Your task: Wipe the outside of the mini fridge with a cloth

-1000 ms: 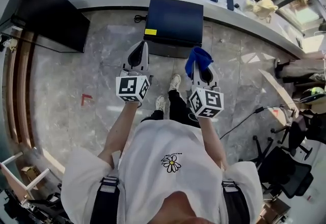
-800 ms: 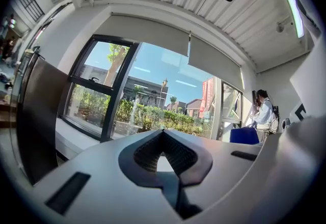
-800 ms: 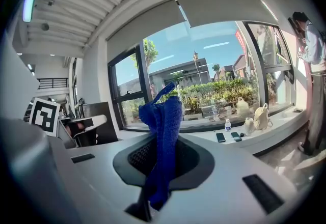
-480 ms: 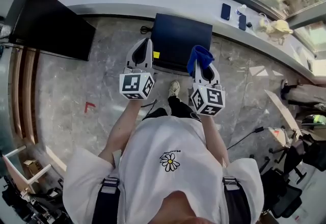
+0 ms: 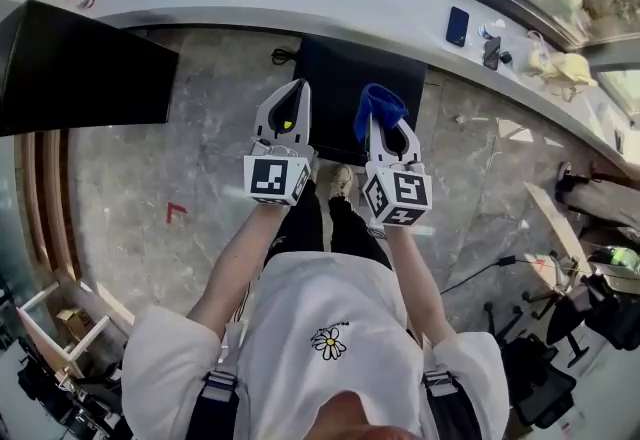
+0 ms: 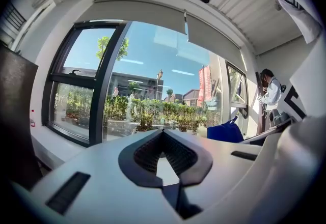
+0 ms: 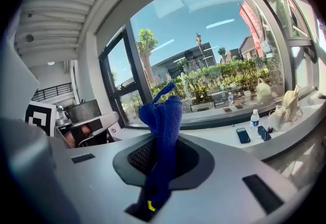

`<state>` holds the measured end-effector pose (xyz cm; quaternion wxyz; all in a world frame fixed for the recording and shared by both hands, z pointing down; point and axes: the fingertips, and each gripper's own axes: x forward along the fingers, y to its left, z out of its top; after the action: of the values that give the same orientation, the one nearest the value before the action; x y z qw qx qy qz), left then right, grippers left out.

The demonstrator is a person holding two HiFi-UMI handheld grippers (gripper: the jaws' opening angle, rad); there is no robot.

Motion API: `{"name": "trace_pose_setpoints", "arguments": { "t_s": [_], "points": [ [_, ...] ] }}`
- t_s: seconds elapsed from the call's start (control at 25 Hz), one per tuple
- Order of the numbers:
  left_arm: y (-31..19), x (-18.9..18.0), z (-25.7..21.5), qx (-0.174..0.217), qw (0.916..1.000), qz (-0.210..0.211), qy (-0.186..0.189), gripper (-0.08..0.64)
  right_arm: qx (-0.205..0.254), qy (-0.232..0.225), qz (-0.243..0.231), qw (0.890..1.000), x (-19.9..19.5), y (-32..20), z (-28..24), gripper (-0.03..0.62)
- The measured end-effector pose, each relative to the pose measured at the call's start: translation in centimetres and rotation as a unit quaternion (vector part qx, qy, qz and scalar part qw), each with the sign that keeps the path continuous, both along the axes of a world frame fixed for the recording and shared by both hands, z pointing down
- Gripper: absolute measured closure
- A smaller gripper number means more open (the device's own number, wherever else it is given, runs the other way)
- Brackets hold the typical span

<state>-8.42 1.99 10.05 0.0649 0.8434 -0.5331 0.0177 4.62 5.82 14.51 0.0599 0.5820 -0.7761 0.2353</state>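
My right gripper (image 5: 386,128) was clamped on the cloth (image 5: 378,100), which bunched out past the jaw tips. My left gripper (image 5: 291,100) was closed on nothing. The fridge (image 5: 345,68) sat on the floor (image 5: 180,148) ahead of and well below both, its top's long side running across me, left to right. Both grippers pointed level at the window (image 7: 204,65), the left above the fridge's near left corner, the right above its near right part. I judged the cloth hand had to tip down and drop before the cloth could meet the top.
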Motion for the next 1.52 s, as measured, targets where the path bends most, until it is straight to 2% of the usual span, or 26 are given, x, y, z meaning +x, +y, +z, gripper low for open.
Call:
{"name": "trace_pose_setpoints", "arguments": {
  "t_s": [0.16, 0.4, 0.56, 0.72, 0.88, 1.12, 1.4, 1.52],
  "points": [
    [-4.7, -1.1, 4.8, -0.021, 0.9997, -0.007, 0.005, 0.555, -0.038, -0.011, -0.003, 0.999, -2.6, -4.6, 4.8, 0.525],
    [-10.6, -6.4, 14.3, -0.065, 0.9969, -0.042, 0.012, 0.555, -0.078, -0.04, -0.012, 0.996, -8.3, -14.2, 14.3, 0.525],
    [-13.1, -9.6, 20.4, -0.087, 0.9943, -0.061, 0.01, 0.555, -0.115, -0.078, -0.022, 0.99, -12.9, -19.7, 21.0, 0.525],
    [-13.8, -11.4, 25.3, -0.114, 0.9902, -0.078, 0.018, 0.555, -0.164, -0.094, -0.04, 0.981, -16.9, -22.1, 26.9, 0.525],
    [-14.0, -11.6, 28.4, -0.133, 0.9876, -0.079, 0.024, 0.555, -0.2, -0.06, -0.042, 0.977, -18.3, -23.8, 31.5, 0.525],
    [-14.6, -11.1, 32.0, -0.159, 0.9825, -0.093, 0.023, 0.555, -0.226, 0.005, -0.052, 0.973, -17.3, -25.8, 35.5, 0.525],
    [-14.8, -10.1, 33.6, -0.169, 0.9795, -0.106, 0.025, 0.555, -0.218, 0.059, -0.089, 0.97, -16.9, -26.4, 36.8, 0.525],
    [-14.6, -9.0, 33.7, -0.173, 0.9793, -0.103, 0.023, 0.555, -0.216, 0.07, -0.089, 0.97, -16.2, -26.2, 36.6, 0.525]
  ]
}}
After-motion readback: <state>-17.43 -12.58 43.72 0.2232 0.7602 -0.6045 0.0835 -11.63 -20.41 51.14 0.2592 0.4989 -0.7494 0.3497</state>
